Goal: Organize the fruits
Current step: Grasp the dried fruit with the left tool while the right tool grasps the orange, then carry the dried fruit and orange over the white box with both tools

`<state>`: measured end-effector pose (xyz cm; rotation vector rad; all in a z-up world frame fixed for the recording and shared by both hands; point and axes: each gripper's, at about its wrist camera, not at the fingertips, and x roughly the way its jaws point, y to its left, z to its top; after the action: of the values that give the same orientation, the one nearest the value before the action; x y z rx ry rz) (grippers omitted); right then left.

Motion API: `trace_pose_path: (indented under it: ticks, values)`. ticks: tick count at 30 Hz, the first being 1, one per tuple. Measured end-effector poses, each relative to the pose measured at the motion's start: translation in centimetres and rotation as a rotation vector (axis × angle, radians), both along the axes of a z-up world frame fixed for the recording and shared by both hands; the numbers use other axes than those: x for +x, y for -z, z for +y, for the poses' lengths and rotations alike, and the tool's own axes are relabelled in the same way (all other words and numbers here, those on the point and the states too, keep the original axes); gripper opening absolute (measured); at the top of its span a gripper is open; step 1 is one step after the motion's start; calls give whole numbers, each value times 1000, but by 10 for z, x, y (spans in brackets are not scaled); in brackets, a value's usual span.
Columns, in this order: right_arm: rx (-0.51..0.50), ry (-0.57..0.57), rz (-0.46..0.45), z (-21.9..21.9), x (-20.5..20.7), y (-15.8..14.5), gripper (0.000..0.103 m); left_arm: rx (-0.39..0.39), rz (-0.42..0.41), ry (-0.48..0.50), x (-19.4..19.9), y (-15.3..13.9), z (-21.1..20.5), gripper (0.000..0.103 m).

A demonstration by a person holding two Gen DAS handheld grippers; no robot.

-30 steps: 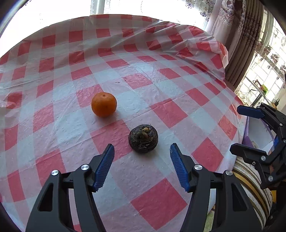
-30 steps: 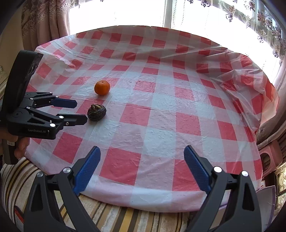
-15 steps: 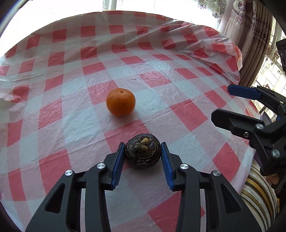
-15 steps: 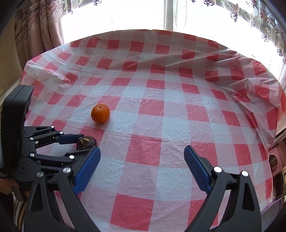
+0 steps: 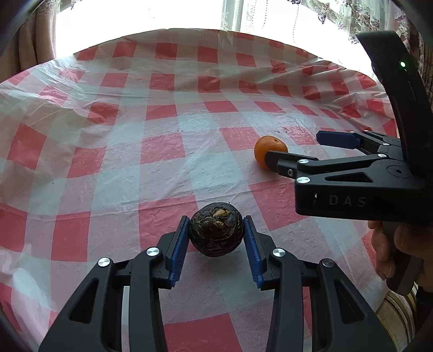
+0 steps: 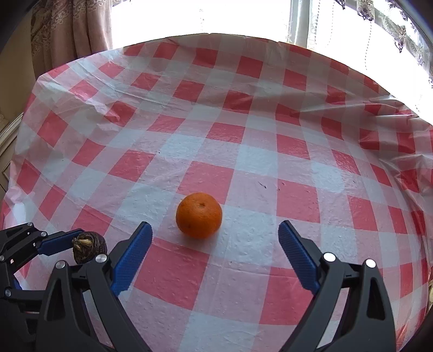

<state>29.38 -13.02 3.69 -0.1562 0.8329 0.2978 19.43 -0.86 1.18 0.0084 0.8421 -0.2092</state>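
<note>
Dark fruit (image 5: 215, 232) clamped in left tool (image 5: 215, 238).

Red-and-white checked plastic cloth (image 6: 243, 168) covers the counter, kinda wrinkly toward the edges. Bright window (image 6: 205, 16) behind it, patterned curtain (image 6: 70, 29) at the left.

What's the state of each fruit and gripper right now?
left gripper: shut on the dark fruit
dark fruit: clamped between the blue pads, stem end up
right gripper: open, orange just ahead of its tips
orange: resting free on the tablecloth
</note>
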Motion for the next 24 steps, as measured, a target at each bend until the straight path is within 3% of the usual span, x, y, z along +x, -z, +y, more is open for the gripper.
trace_pose_path:
  ticks: [6, 8, 10, 24]
  values:
    - [-20, -11, 44, 16, 12, 14, 79, -12, -6, -5, -3, 0, 2, 38]
    - [-14, -12, 67, 16, 17, 17, 55, -16, -8, -3, -4, -1, 2, 38]
    - [-8, -8, 86, 14, 19, 20, 42, -14, -6, -1, -4, 0, 1, 38]
    - [-25, -19, 84, 3, -16, 19, 40, -8, -6, 2, -17, -2, -4, 38]
